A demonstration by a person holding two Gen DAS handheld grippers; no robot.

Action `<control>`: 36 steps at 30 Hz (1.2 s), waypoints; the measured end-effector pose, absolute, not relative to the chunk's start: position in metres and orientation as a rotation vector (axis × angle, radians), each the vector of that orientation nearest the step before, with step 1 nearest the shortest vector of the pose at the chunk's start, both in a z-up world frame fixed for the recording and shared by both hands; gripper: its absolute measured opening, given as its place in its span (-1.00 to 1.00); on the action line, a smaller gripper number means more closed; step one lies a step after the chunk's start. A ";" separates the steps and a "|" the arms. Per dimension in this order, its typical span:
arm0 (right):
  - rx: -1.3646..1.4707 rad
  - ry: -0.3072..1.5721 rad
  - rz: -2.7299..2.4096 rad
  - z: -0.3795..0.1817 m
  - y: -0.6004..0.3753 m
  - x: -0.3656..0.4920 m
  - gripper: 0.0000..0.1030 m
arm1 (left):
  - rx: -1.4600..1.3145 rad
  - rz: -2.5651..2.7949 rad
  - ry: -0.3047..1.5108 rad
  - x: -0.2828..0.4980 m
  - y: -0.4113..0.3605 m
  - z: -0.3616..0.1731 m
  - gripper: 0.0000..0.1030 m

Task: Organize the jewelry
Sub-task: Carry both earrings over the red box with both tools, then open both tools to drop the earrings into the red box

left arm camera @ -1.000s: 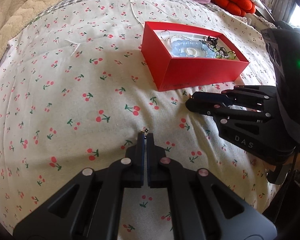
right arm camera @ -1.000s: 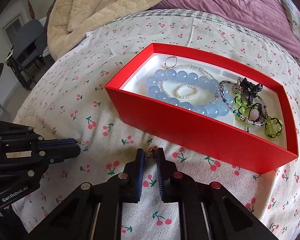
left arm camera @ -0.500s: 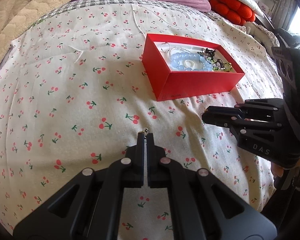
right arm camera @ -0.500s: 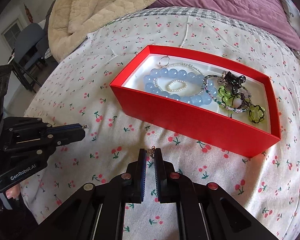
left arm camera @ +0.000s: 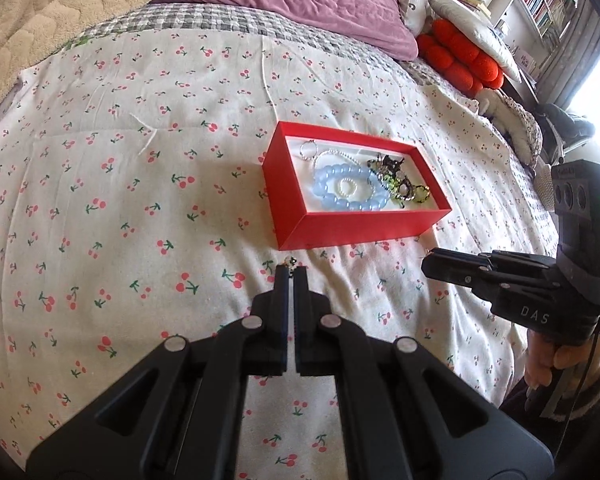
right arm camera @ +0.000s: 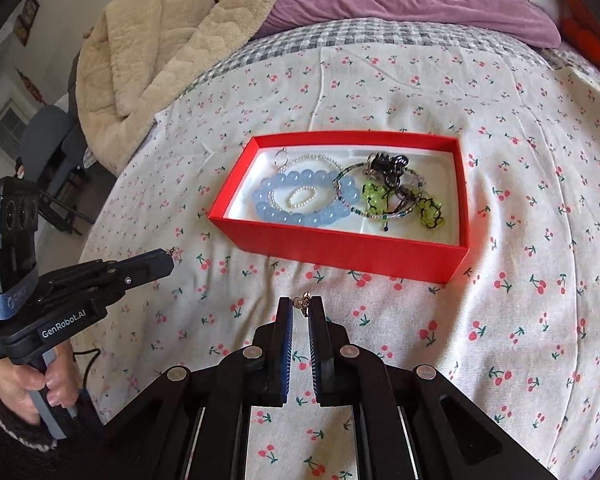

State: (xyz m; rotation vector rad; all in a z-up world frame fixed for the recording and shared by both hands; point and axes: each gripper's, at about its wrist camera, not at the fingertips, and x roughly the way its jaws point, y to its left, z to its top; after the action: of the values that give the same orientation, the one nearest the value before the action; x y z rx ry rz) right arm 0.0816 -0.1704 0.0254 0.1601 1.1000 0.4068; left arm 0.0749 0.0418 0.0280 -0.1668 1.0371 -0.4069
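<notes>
my left gripper (left arm camera: 291, 273) is pinched on 1 tiny earring (left arm camera: 291, 261), right gripper (right arm camera: 300, 307) nearly closed on another small charm (right arm camera: 302, 302), both short of the red box (right arm camera: 352, 248).

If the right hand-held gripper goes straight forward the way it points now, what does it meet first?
Probably the near red wall of the jewelry box. The right hand-held gripper, pinching a small earring, points at that wall across bare cherry-print bedsheet. Its height is unclear, so it could pass over the rim instead.
</notes>
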 end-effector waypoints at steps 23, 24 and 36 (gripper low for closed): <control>0.356 1.047 0.344 0.041 -0.220 0.110 -0.84 | -0.265 -0.490 1.009 0.120 -0.015 0.041 -0.95; 0.367 1.050 0.349 0.040 -0.220 0.113 -0.84 | -0.271 -0.490 1.013 0.123 -0.017 0.038 -0.95; 0.410 1.078 0.392 0.027 -0.212 0.137 -0.84 | -0.279 -0.494 1.044 0.140 -0.032 0.023 -0.95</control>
State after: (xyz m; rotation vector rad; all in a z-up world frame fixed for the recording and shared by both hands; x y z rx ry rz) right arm 0.1366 -0.2117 0.0275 0.4104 1.0781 0.3922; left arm 0.1399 -0.0318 0.0229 -0.2786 1.0442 -0.4945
